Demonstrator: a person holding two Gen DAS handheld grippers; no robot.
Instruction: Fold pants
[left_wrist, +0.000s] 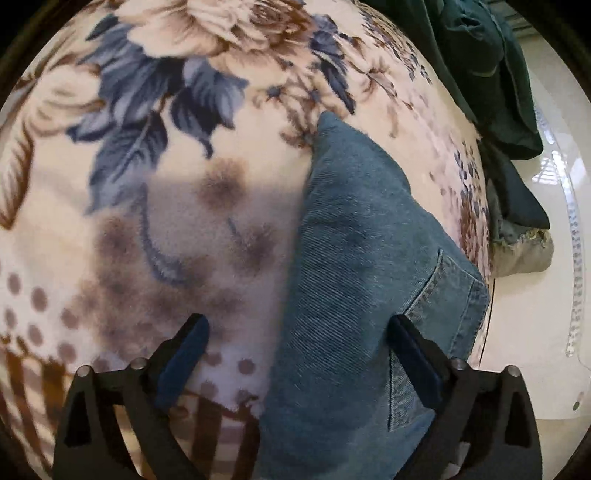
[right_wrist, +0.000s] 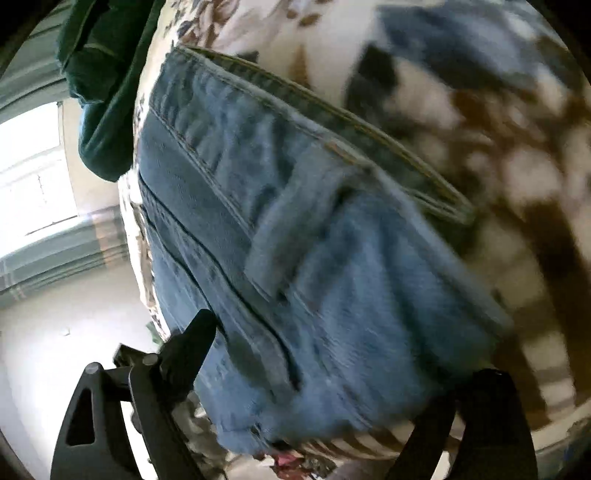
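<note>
Pale glossy floor (left_wrist: 532, 387) shows past the right edge of a bed covered by a flowered blanket (left_wrist: 155, 206), which gives a broad, soft place to flatten clothing. On it lie the jeans (left_wrist: 354, 280), already doubled into a thick bundle near the bed's right edge, one pointed corner reaching to the far side and a stitched pocket (left_wrist: 447, 302) facing up on the near right. The left gripper (left_wrist: 295, 362) hangs over the near end of the bundle with its jaws spread wide, one finger above the blanket and the other above the denim, grasping nothing; it looks placed to press or pinch the fold. The right gripper (right_wrist: 317, 380) also stands spread, straddling the waistband end, where the belt loop (right_wrist: 280, 236) and waistband (right_wrist: 332, 140) are blurred by motion; its right finger is mostly hidden behind cloth, so contact cannot be judged. A dark green garment (left_wrist: 491, 74) is heaped at the far right edge, apart from the jeans, probably waiting its turn.
</note>
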